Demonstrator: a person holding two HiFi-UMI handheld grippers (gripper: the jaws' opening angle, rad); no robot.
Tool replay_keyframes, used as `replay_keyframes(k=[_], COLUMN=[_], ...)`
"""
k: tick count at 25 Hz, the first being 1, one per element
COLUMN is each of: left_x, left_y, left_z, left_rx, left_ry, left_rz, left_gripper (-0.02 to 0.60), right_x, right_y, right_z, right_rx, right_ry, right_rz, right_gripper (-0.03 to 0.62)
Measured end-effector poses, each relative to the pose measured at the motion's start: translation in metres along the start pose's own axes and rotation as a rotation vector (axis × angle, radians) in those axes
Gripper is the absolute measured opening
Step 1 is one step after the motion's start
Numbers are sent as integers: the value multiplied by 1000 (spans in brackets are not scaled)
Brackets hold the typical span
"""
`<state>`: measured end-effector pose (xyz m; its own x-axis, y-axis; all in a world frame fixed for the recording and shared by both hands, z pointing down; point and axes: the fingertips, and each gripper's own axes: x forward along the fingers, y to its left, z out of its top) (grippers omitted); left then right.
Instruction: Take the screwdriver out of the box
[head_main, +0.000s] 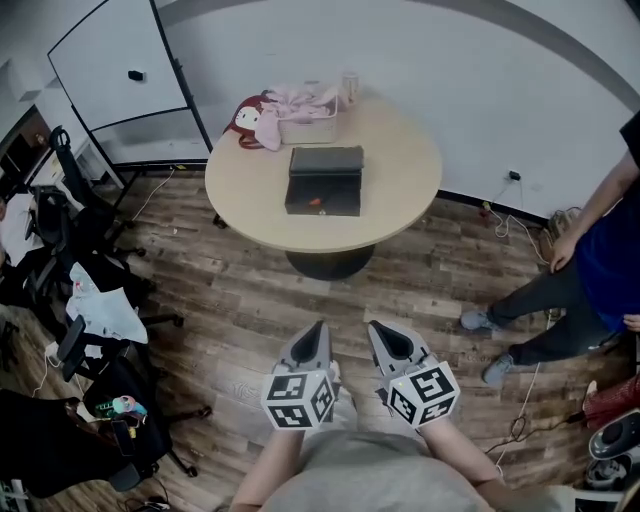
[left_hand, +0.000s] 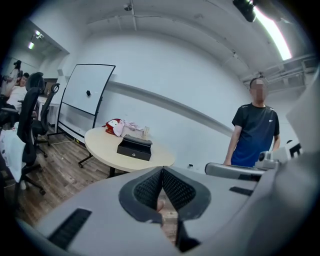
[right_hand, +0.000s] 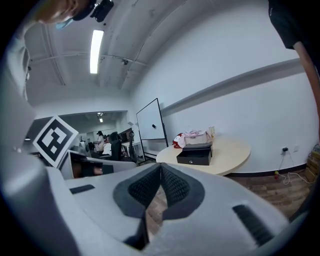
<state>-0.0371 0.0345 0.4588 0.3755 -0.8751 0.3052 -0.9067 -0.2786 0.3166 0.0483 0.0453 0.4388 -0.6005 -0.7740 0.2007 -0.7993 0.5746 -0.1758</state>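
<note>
A black box (head_main: 324, 181) with its lid shut rests on a round beige table (head_main: 400, 190); it also shows as the box (left_hand: 134, 148) and the box (right_hand: 195, 154) far ahead in both gripper views. No screwdriver is visible. My left gripper (head_main: 318, 327) and right gripper (head_main: 376, 327) hover side by side over the wooden floor, well short of the table. Both are shut with nothing between their pads, tips touching in the left gripper view (left_hand: 162, 170) and the right gripper view (right_hand: 161, 167).
A red and pink soft toy (head_main: 258, 121) and a pale bag (head_main: 312, 112) lie at the table's far edge. A person in a blue shirt (head_main: 590, 260) stands right of the table. Office chairs (head_main: 70, 250) crowd the left; a whiteboard (head_main: 110, 60) leans on the wall.
</note>
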Motion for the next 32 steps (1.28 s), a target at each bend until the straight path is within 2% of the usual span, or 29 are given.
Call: replay_keyframes(k=[10,18,32], left_x=[87,153,219], left_y=[64,105,136], left_z=[55,90,90], left_rx=[0,15,2], left_ry=[33,32,128], left_rz=[-14,-37,-84], left_gripper=[5,5,5], right_x=[120,190,237], right_y=[-34,-66,-106], right_z=[46,67,64], right_rx=[-30,-22,29], right_ry=[-6,-31,2], right_rz=[22,-11,-85], right_gripper=[2,2,0])
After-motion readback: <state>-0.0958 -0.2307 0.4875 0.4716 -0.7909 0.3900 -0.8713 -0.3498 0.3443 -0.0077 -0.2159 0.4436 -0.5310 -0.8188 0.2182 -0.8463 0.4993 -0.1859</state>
